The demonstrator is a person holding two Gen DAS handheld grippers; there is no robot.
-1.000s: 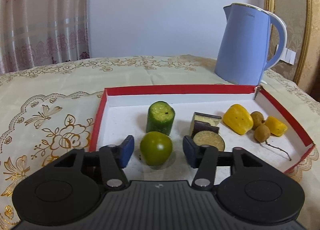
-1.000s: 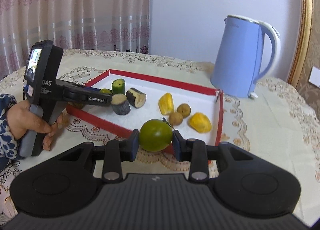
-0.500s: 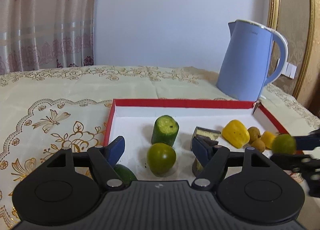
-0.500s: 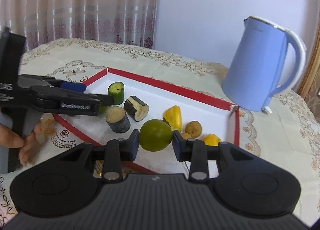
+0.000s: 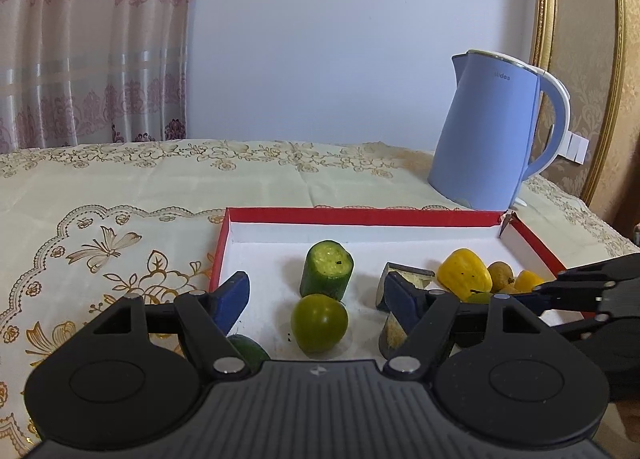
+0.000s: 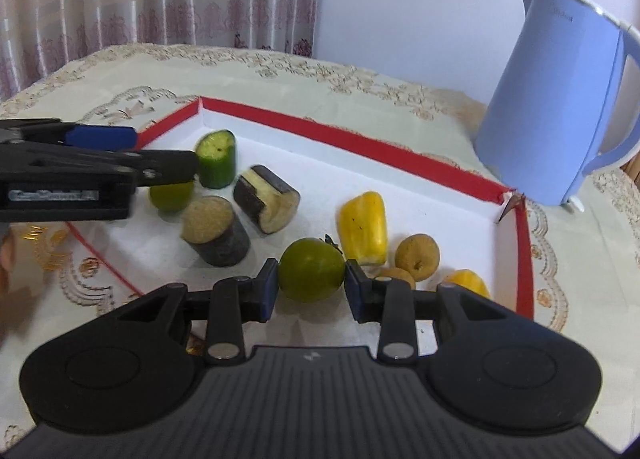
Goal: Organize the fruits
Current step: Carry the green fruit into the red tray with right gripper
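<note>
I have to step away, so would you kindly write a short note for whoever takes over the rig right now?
Left hand-held gripper: open and empty, with a green tomato lying in the red-edged tray between its fingers, untouched.
Right hand-held gripper: shut on a second green tomato, held over the tray near the yellow pepper piece.
In the tray: cucumber piece, two eggplant pieces, yellow pepper pieces, small brown fruits.
Done: one tomato placed.
Left: set down the held tomato. Another green fruit shows behind the left finger; whether it lies in the tray cannot be told.
</note>
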